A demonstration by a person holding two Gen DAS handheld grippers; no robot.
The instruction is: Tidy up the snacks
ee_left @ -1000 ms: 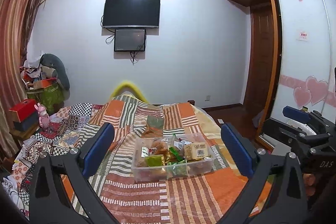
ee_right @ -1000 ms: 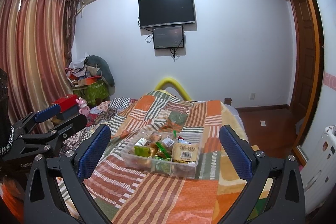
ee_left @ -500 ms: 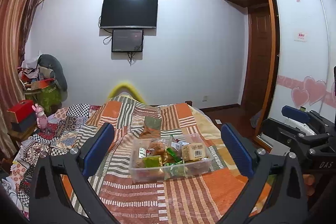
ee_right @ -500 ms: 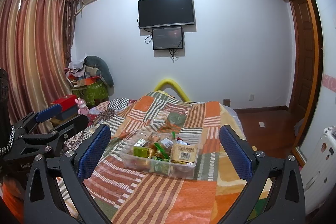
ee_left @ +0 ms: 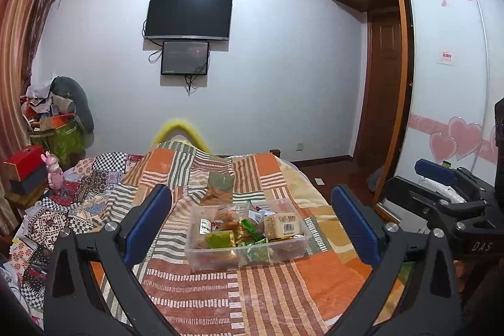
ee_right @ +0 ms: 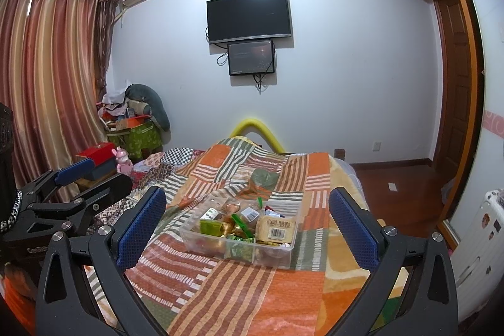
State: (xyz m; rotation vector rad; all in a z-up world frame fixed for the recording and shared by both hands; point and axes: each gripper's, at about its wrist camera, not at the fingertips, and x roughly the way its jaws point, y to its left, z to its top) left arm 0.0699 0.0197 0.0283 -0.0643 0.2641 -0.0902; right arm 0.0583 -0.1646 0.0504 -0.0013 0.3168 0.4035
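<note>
A clear plastic bin (ee_left: 293, 251) full of mixed snack packets stands on the striped orange bedspread (ee_left: 267, 298); it also shows in the right wrist view (ee_right: 277, 254). A tan biscuit pack with a barcode (ee_left: 283, 224) (ee_right: 277, 229) lies at its right side, and green packets (ee_left: 219, 240) (ee_right: 210, 227) lie to the left. My left gripper (ee_left: 250, 225) is open and empty, short of the bin. My right gripper (ee_right: 247, 229) is open and empty, also short of it. Each gripper shows at the edge of the other's view.
A patchwork quilt (ee_left: 63, 210) covers the bed's left side. A red box (ee_left: 23, 162) and a pink toy (ee_left: 55, 173) stand at the left. A cluttered green bag (ee_right: 135, 137) sits by the curtain. A wardrobe (ee_left: 441, 115) and wooden floor (ee_right: 393, 188) are at the right.
Both views have shifted slightly, and the bin sits a little lower and farther in the frames. Both grippers stay open.
</note>
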